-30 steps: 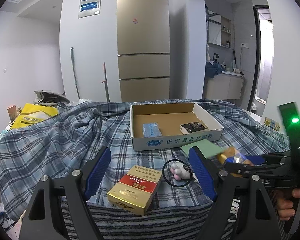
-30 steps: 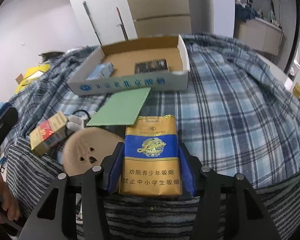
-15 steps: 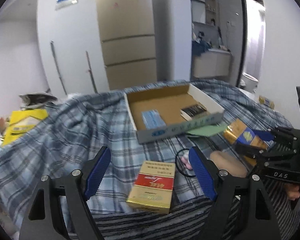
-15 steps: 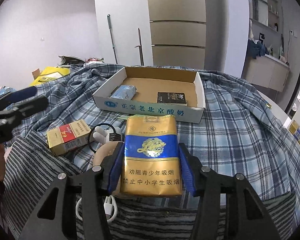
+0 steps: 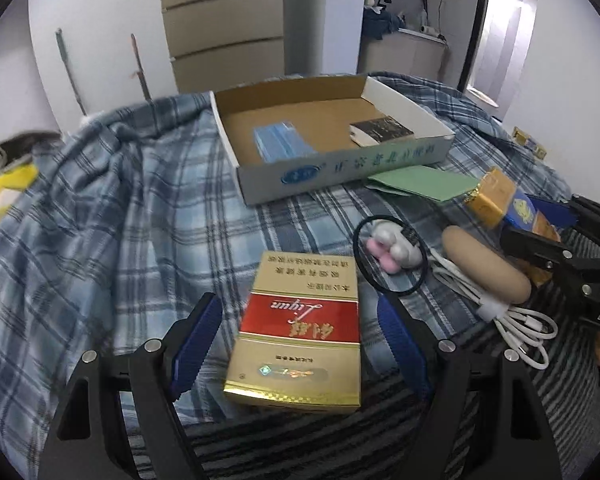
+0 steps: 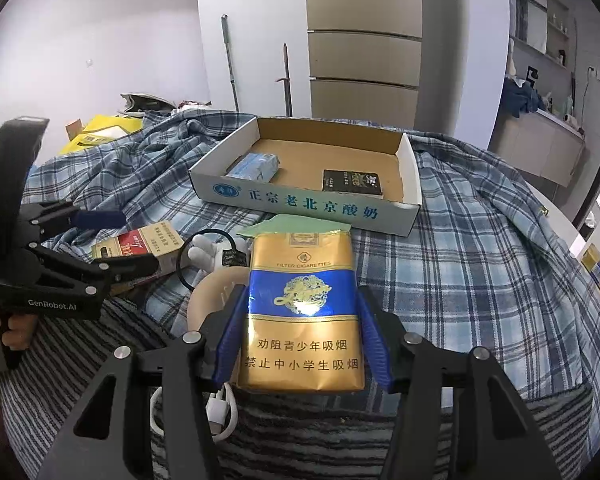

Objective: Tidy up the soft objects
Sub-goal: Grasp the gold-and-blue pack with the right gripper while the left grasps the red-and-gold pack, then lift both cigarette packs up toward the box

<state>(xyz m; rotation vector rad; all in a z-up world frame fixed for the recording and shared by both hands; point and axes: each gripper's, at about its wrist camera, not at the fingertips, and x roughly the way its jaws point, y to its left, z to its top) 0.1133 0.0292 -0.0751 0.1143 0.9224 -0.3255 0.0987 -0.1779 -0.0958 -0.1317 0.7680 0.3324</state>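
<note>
Left tool (image 5: 300, 336) lowered, spread over red pack (image 5: 298, 330) | right tool (image 6: 302, 340) grips blue pack (image 6: 302, 312)

The cardboard tray (image 6: 406, 162) has bare floor between the blue pack (image 6: 255, 166) at its left and the black box (image 6: 352, 181) at its right. Before its front wall, the green sheet (image 5: 420, 182), hair tie (image 5: 388, 254), cable (image 5: 516, 320) and tan pad (image 5: 484, 266) crowd the plaid blanket (image 5: 100, 208).

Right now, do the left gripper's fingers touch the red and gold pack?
Apart. The left wrist view shows plaid cloth between each finger and the red and gold pack.
</note>
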